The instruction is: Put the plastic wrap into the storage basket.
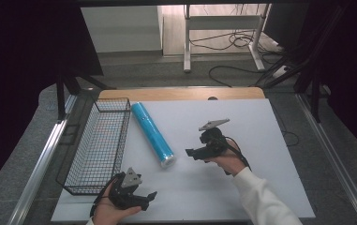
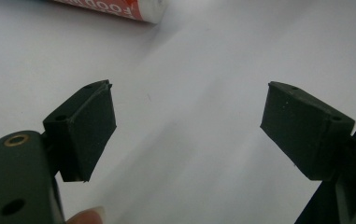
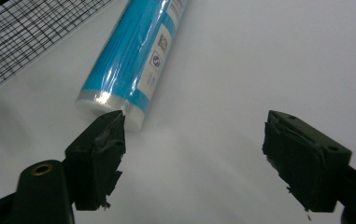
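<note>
Pointing toward the table's left edge, the right gripper [image 1: 191,152] sits near the middle of the white table [image 1: 241,187], its jaws spread apart with nothing between them. In the right gripper view those jaws [image 3: 192,158] stand wide over bare white surface, and the near end of the blue roll [image 3: 133,60] lies just beyond the left jaw's tip, not touched by either pad. No earlier picture is at hand, so only this gape can be told.

From the high view the blue roll [image 1: 152,133] lies flat on the table, slanting from the far edge down toward the near edge, with its clear-wrapped end nearest the right gripper and a small gap between them. A printed label runs along its side in the right gripper view.

Just left of the roll stands a black wire basket [image 1: 99,145], set along the table's left edge and running from the far left corner toward the near one; roll and basket lie close but apart.

At the near left corner the left gripper [image 1: 150,197] rests low in the person's hand, jaws likewise parted and empty. In the left gripper view its jaws [image 2: 189,135] frame plain white table, with the roll's end [image 2: 143,11] well beyond them.
</note>
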Available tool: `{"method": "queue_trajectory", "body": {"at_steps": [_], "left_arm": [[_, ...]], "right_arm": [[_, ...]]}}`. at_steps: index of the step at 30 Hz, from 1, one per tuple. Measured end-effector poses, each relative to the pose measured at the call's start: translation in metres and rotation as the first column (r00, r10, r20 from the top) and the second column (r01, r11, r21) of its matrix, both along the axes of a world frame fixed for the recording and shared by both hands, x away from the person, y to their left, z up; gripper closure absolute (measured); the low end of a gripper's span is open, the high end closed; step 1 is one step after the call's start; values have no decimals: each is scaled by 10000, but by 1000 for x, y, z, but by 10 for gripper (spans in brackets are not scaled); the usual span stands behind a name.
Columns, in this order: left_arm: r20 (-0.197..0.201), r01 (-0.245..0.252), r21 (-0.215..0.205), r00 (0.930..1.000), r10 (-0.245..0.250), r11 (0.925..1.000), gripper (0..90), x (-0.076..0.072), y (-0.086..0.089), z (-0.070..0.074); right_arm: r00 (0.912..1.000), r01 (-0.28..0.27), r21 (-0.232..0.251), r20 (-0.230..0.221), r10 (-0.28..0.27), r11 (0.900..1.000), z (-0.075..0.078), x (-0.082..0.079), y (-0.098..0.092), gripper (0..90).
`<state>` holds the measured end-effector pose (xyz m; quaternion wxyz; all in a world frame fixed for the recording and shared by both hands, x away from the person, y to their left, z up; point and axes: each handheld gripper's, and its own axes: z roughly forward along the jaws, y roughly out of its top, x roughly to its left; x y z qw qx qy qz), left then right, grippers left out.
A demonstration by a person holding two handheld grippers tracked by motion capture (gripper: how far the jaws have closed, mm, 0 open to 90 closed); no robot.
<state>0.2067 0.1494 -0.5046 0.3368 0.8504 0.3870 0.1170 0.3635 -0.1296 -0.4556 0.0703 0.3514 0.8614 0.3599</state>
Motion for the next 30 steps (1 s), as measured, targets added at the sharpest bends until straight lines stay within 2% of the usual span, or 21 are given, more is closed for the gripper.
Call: {"method": "queue_trajectory", "body": {"at_steps": [3, 8, 13, 24, 30], "left_arm": [[10, 20, 32, 10000, -20, 10000, 178, 0, 0, 0], [15, 24, 32, 10000, -24, 10000, 178, 0, 0, 0], [28, 29, 43, 10000, -29, 10000, 178, 0, 0, -1], [11, 94, 87, 10000, -94, 9999, 178, -1, -1, -2], [16, 91, 88, 10000, -91, 9999, 178, -2, -1, -2]], "right_arm": [[10000, -64, -50, -61, 64, 10000, 0, 4, 6, 206], [9998, -176, -84, -111, 175, 9998, -1, 14, 26, 200], [9994, -304, -295, -148, 299, 9991, -1, 21, 39, 196], [9974, -572, -658, -470, 541, 9962, -6, 39, 82, 199], [9961, -540, -838, -741, 478, 9950, -11, 49, 101, 195]]}}
